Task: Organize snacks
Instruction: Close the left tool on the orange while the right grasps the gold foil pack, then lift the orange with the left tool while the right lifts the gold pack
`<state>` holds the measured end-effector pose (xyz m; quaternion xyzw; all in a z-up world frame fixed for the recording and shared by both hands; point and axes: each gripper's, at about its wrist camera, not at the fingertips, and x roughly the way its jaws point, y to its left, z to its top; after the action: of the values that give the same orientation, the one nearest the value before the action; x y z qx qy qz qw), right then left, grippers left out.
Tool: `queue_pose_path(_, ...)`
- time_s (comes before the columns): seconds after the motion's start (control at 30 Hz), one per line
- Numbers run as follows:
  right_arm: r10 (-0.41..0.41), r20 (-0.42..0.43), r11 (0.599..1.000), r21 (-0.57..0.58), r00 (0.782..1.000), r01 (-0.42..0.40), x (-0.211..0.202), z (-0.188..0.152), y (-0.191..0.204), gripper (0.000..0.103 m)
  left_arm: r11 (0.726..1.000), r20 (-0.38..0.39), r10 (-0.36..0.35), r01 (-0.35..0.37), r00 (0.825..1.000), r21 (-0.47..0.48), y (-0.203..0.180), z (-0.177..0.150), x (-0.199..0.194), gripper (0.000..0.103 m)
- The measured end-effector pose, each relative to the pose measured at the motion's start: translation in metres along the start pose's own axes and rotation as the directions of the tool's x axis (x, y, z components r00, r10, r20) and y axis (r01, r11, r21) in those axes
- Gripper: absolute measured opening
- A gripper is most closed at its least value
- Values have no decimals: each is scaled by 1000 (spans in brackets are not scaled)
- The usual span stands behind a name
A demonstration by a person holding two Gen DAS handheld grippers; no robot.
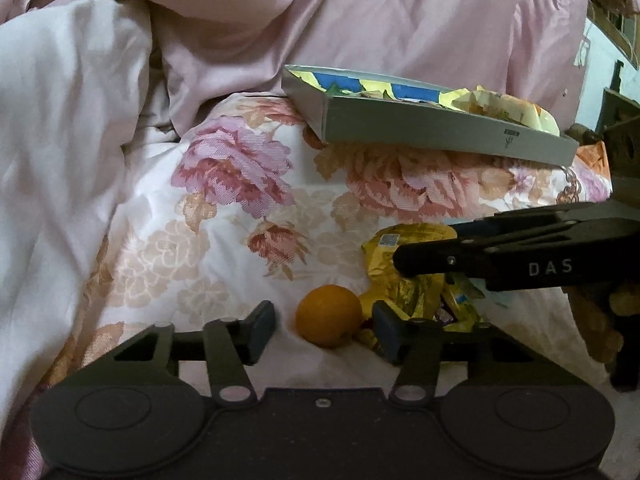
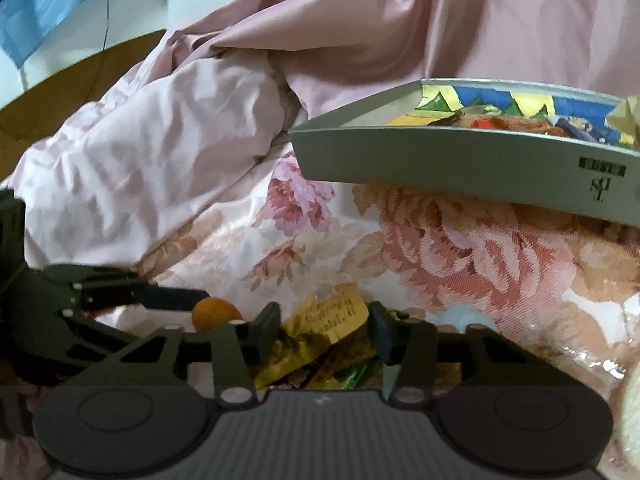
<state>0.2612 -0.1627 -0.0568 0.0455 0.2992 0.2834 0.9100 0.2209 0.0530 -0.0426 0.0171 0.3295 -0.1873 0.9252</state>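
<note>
Left wrist view: your left gripper [image 1: 326, 330] has its jaws around the orange [image 1: 329, 315] on the floral bedsheet [image 1: 224, 224]. The right pad looks at or very near the fruit, but there's a visible gap on the left side, so I'd call it not clamped yet, jaws partly open. Just right of the orange sits the loose pile of yellow snack packets [image 1: 404, 280], and your right gripper [image 1: 400, 260] reaches in over it from the right edge. Further back and right, the grey box [image 1: 440, 132] sits on the sheet against the pink quilt [image 1: 400, 20], already holding some wrappers.

Right wrist view: left gripper enters from the left edge with the orange [image 2: 216, 312] at its tip. In the middle, your right gripper [image 2: 324, 330] straddles a yellow packet [image 2: 332, 312] on top of the pile; jaws narrowed around it, but I can't tell if the pads are actually biting. Grey box [image 2: 460, 160] is up and right, well apart from both grippers.

Progress, my read: partway. Some snacks are boxed, but the orange and several packets are still on the sheet. Both pickups are at the grasp stage, nothing lifted. What's left: close, lift, carry to the box, repeat for the remaining packets.
</note>
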Motion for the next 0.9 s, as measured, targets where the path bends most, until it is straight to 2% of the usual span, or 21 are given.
queue_pose_path(0.13, -23, 17, 1000, 18, 1000, 23, -3, -1, 1, 32, 1000, 2, 7, -7, 1000, -13, -1, 0, 1, 43)
queue_pose_path(0.37, -16, 48, 999, 48, 999, 14, -31, -11, 1, 21, 997, -16, 51, -52, 999, -54, -10, 0, -4, 38)
queue_pose_path(0.5, -30, 63, 998, 56, 998, 27, -61, -24, 5, 19, 994, -34, 66, -68, 997, -83, -18, -1, -9, 38)
queue_pose_path(0.77, -78, 26, 990, 117, 997, 74, -118, -69, -3, 20, 996, -66, 57, -61, 996, -62, -51, -14, -20, 37)
queue_pose_path(0.9, -115, -11, 988, 99, 993, 115, -134, -84, -5, 28, 995, -81, 69, -74, 994, -64, -63, -19, -27, 37)
